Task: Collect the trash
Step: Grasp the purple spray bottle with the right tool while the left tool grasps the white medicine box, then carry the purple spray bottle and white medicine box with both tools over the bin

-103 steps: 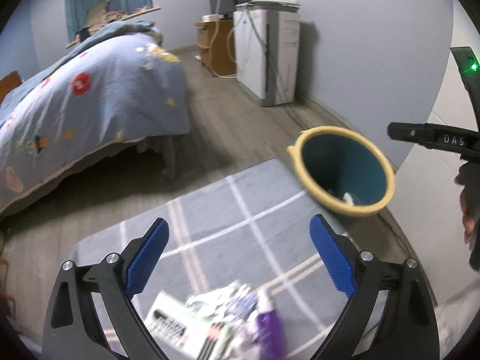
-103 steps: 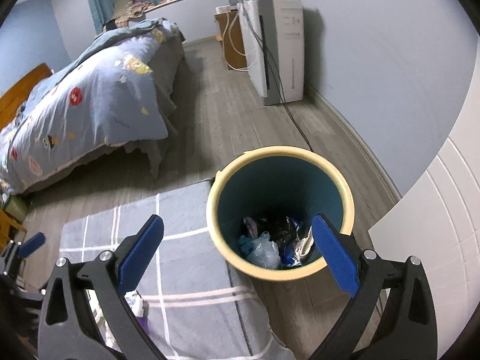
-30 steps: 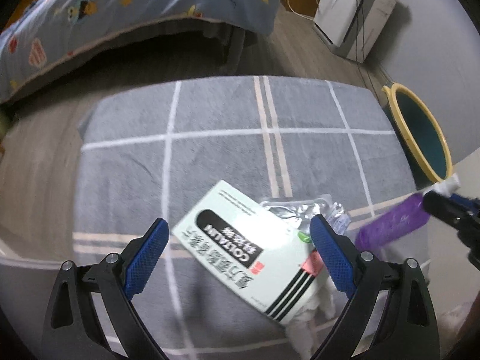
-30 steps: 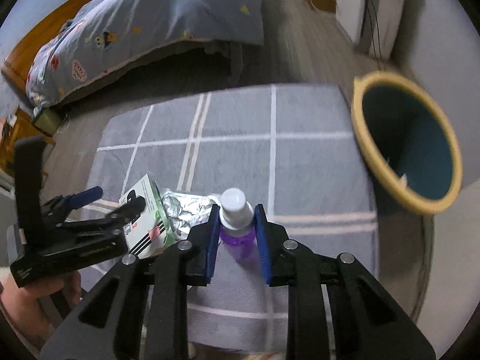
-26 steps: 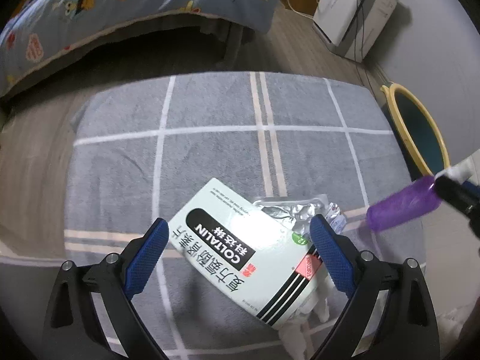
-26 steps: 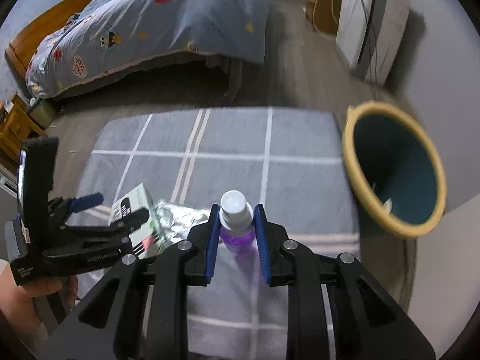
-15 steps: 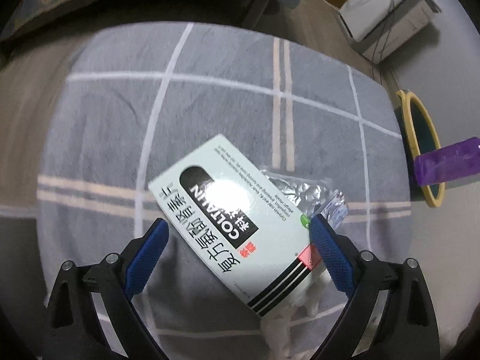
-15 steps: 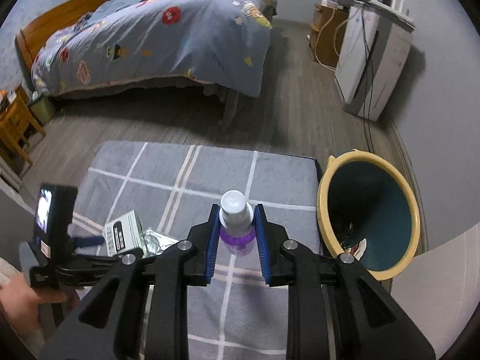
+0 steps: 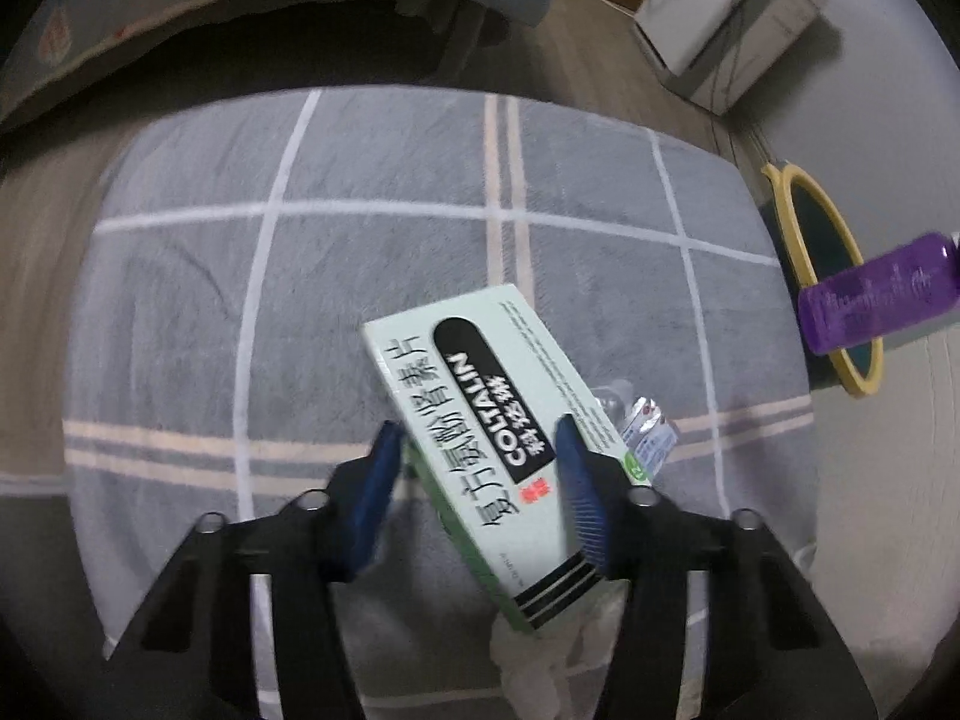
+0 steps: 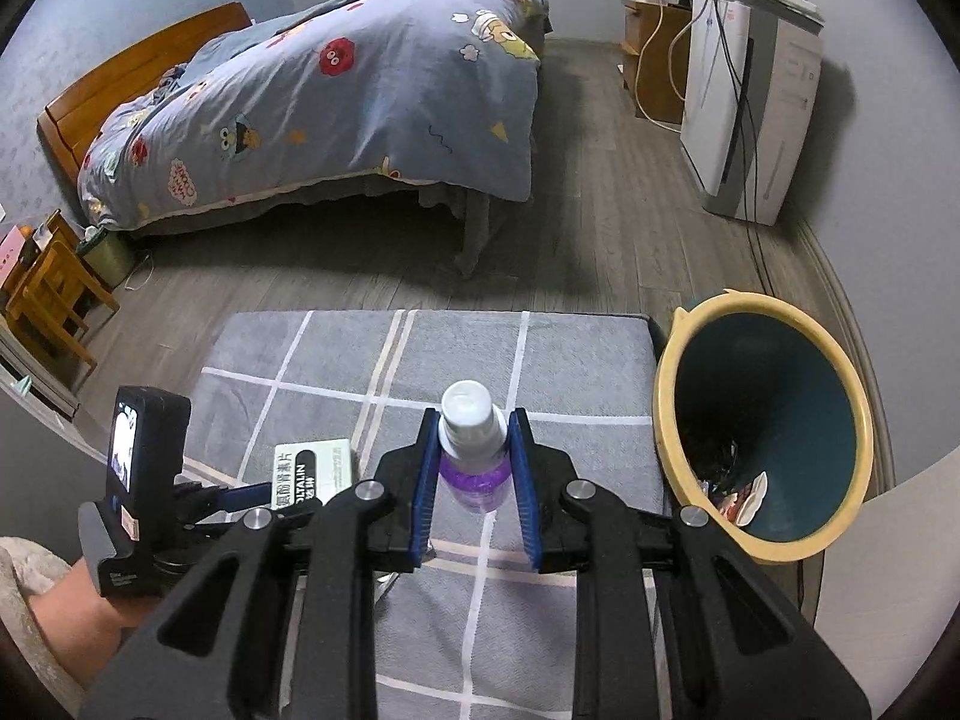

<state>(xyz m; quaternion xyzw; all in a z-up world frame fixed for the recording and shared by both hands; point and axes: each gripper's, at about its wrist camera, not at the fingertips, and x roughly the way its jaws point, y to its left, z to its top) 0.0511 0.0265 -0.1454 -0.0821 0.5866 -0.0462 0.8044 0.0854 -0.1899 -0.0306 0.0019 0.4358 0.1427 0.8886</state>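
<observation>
Left gripper [image 9: 474, 468], spread a second ago, is closing on the box [image 9: 498, 456]; right gripper [image 10: 473, 468] pinches the bottle [image 10: 471, 456], lifted, ready for the bin [image 10: 762, 438].

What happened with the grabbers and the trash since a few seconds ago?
The right gripper grabbed the purple bottle off the rug and lifted it up beside the bin. The left gripper came down over the green box and is closing around it. The bin and rug stayed put.
</observation>
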